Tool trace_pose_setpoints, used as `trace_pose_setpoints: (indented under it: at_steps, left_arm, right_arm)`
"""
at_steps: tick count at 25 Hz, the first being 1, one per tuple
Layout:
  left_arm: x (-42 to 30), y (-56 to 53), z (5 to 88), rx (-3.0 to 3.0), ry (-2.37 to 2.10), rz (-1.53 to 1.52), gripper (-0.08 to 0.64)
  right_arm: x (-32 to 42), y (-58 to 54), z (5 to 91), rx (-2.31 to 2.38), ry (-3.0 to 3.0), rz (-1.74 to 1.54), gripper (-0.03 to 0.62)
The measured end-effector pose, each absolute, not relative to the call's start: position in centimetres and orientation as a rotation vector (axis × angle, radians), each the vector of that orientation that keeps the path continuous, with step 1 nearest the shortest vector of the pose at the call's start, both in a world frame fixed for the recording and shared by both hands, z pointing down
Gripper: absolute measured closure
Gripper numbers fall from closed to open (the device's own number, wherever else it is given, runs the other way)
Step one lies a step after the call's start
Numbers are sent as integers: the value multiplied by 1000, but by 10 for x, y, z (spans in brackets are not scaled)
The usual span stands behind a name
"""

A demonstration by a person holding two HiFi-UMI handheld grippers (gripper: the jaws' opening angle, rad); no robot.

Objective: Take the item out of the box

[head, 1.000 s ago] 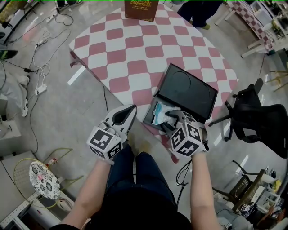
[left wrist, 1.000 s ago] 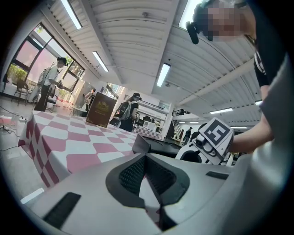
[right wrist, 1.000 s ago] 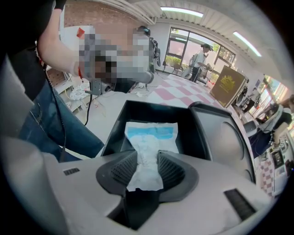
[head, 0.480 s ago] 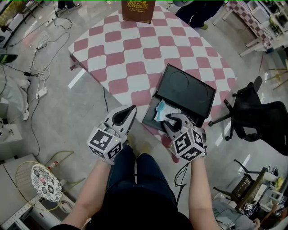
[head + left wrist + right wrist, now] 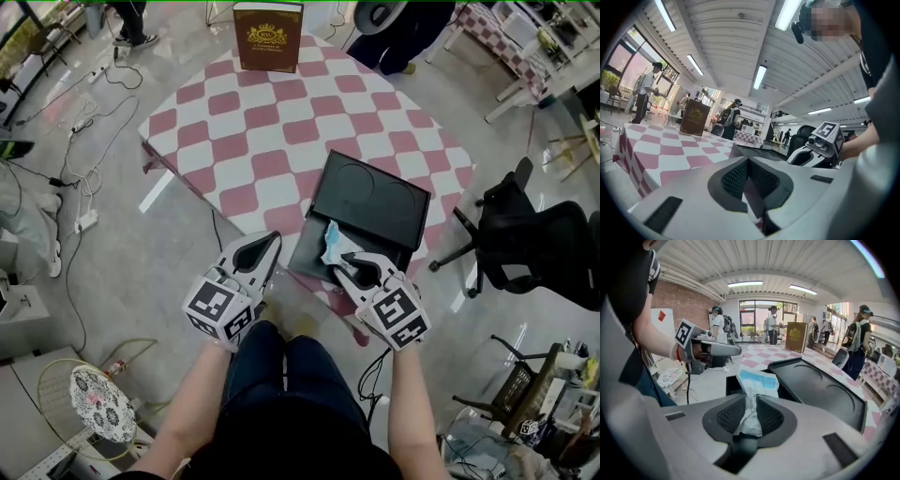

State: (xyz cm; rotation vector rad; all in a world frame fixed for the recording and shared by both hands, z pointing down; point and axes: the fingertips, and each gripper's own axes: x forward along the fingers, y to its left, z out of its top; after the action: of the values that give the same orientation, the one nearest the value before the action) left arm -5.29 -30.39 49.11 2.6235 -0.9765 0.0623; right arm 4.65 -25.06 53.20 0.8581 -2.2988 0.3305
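Observation:
A black box [image 5: 305, 251] lies open at the near edge of the checked table [image 5: 272, 141], its lid [image 5: 370, 202] folded back. My right gripper [image 5: 349, 267] is shut on a white and blue packet [image 5: 332, 244] and holds it just above the box. Its jaws have just been closing, and the packet is between them. In the right gripper view the packet [image 5: 757, 383] sticks up out of the pads [image 5: 726, 416], in front of the box [image 5: 732, 386] and lid [image 5: 820, 390]. My left gripper [image 5: 265, 247] is shut and empty, left of the box.
A brown carton [image 5: 268, 36] stands at the table's far edge. A black office chair [image 5: 530, 248] is right of the table. Cables [image 5: 80, 141] trail over the floor at the left. Several people stand in the background of both gripper views.
My right gripper has closed on the packet, rolled, and risen a little with it out of the box. The left gripper has stayed where it was.

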Motion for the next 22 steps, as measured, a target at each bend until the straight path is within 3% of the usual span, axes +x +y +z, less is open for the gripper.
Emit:
trace_pose_setpoints:
  at_steps: [22]
  left_arm:
    - [-30, -306, 456, 2693, -936, 45, 560]
  right_arm:
    - [76, -248, 472, 1173, -2505, 400, 518]
